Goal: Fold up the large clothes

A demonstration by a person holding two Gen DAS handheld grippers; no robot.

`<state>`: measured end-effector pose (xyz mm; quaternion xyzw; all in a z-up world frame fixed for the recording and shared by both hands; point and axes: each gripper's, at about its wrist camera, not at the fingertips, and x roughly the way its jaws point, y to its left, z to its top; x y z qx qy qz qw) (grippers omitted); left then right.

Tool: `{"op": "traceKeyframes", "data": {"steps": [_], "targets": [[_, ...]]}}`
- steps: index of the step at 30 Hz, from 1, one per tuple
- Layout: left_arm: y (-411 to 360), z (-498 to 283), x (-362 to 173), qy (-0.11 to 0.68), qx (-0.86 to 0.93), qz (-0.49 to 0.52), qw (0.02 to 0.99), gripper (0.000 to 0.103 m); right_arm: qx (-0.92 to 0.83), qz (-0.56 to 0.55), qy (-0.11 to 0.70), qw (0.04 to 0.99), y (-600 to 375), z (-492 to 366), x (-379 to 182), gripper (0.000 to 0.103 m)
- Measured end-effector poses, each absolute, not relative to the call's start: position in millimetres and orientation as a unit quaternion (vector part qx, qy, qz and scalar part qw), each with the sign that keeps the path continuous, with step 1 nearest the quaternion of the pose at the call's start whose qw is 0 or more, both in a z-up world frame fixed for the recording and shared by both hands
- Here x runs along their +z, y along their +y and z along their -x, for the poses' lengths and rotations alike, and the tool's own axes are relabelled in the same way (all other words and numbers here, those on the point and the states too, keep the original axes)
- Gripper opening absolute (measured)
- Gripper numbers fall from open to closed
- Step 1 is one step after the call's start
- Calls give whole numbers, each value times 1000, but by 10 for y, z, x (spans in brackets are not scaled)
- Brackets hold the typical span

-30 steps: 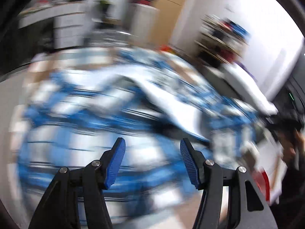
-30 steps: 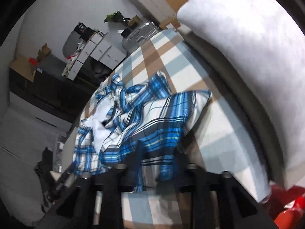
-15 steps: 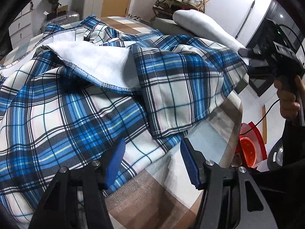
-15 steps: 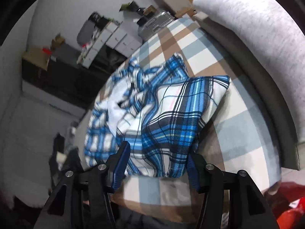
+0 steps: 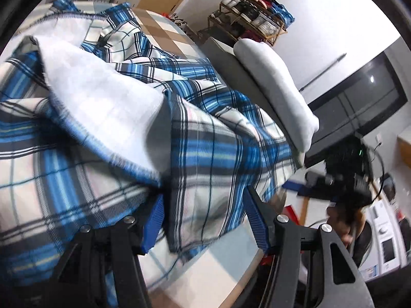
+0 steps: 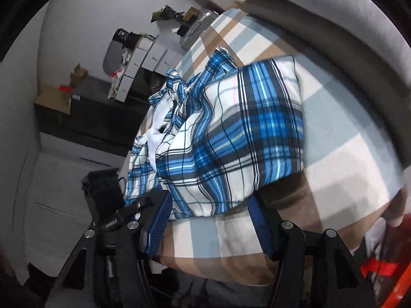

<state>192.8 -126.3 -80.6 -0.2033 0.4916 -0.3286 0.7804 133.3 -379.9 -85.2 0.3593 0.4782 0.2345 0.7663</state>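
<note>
Since half a second ago, both grippers have been brought closer to the blue plaid garment (image 5: 210, 159), whose near edge is now framed between each pair of fingers.

From the left wrist view, the left gripper (image 5: 203, 220) is seen spread wide, its ribbed blue pads on either side of a folded plaid corner — contact cannot be judged. A white inner lining (image 5: 102, 102) with a serged edge is exposed only here, as are the grey bolster (image 5: 274, 82) and the blurred right gripper (image 5: 341, 179).

From the right wrist view, the right gripper (image 6: 208, 220) is likewise held wide before the hem. The garment is shown rumpled on the checked bedspread (image 6: 341, 159); drawers (image 6: 151, 59) are visible behind, and the left tool is partly cut off.
</note>
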Motion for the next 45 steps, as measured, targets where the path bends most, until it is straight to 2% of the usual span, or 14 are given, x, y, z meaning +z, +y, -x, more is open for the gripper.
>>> {"op": "traceKeyframes", "data": {"steps": [3, 5, 8, 27, 32, 34, 36, 37, 39, 40, 42, 43, 44, 45], "targets": [[-1339, -2018, -809, 492, -330, 232, 772, 40, 240, -374, 477, 759, -3748, -1336, -919, 61], [-1347, -2067, -789, 495, -331, 251, 763, 15, 248, -385, 469, 756, -3705, -1356, -931, 61], [-1304, -2090, -649, 470, -327, 258, 778, 2, 256, -390, 459, 756, -3645, -1370, -890, 61], [-940, -2651, -23, 346, -269, 348, 829, 0, 276, -539, 358, 711, -3483, -2020, -877, 72], [-856, -2517, -110, 346, -274, 338, 831, 0, 225, -547, 399, 701, -3387, -2326, -927, 71], [-830, -2448, -144, 351, -286, 328, 829, 0, 220, -528, 411, 709, -3257, -2309, -971, 64], [-795, -2332, -183, 355, -297, 304, 833, 0, 203, -498, 422, 730, -3168, -2283, -998, 36], [-792, -2315, -181, 357, -303, 296, 833, 0, 198, -488, 418, 740, -3147, -2280, -992, 13], [-743, -2292, -152, 365, -309, 276, 834, 0, 197, -472, 416, 752, -3135, -2331, -932, 4], [-713, -2282, -135, 370, -308, 265, 835, 1, 204, -468, 412, 755, -3131, -2377, -868, 4], [-606, -2240, -111, 395, -297, 238, 836, 19, 223, -463, 401, 759, -3130, -2513, -662, 4], [-546, -2206, -112, 400, -288, 230, 839, 48, 228, -456, 395, 764, -3123, -2593, -554, 4], [-420, -2137, -111, 400, -275, 220, 846, 64, 232, -448, 385, 772, -3126, -2716, -388, 4], [-340, -2075, -109, 394, -269, 216, 852, 64, 232, -444, 381, 778, -3131, -2819, -289, 4]]}}
